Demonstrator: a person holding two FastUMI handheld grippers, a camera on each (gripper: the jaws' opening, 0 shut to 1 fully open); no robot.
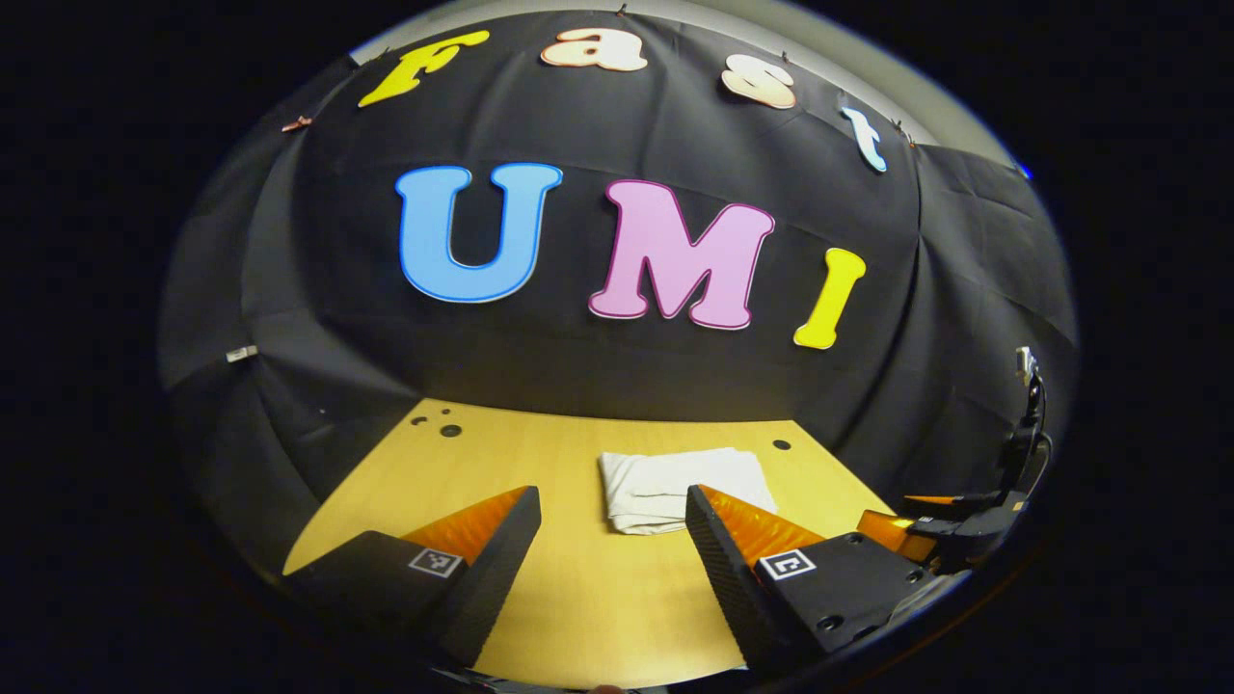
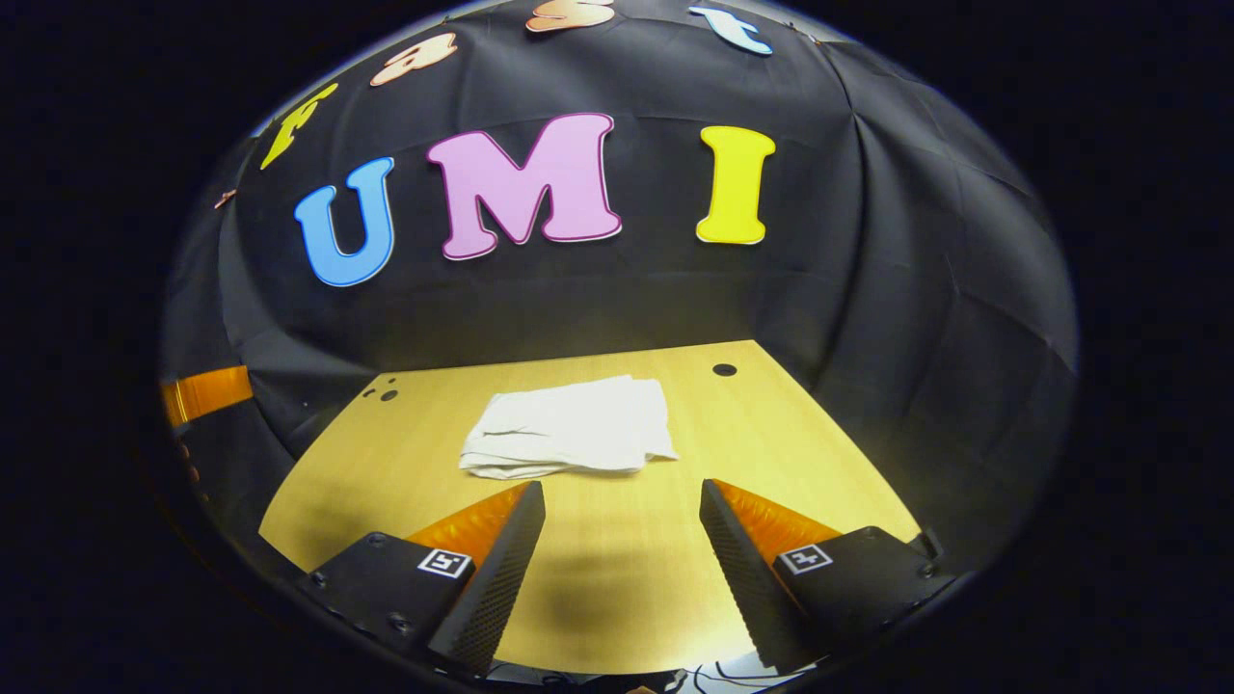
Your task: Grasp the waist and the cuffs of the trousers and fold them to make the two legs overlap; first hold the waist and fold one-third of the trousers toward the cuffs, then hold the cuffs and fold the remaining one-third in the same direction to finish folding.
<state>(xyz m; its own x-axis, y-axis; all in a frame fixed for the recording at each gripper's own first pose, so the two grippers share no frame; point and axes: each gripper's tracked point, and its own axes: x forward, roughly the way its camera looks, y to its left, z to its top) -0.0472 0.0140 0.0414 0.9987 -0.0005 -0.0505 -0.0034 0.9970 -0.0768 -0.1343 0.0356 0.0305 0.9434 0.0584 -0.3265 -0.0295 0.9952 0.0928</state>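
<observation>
The white trousers (image 1: 675, 487) lie folded into a small compact stack on the wooden table (image 1: 578, 598). In the left gripper view my left gripper (image 1: 612, 501) is open, held back from the stack, whose near edge sits just beyond my right finger. From the right gripper view the same folded trousers (image 2: 574, 424) rest flat toward the table's far side. My right gripper (image 2: 622, 496) is open too, with bare table between its fingers and a short gap to the cloth. The right gripper (image 1: 950, 525) also appears at the right edge of the left gripper view.
The wooden table (image 2: 617, 598) has small dark holes near its far corners (image 2: 724, 369) (image 1: 450, 430). The booth's black cloth wall rises right behind the table's far edge and wraps both sides.
</observation>
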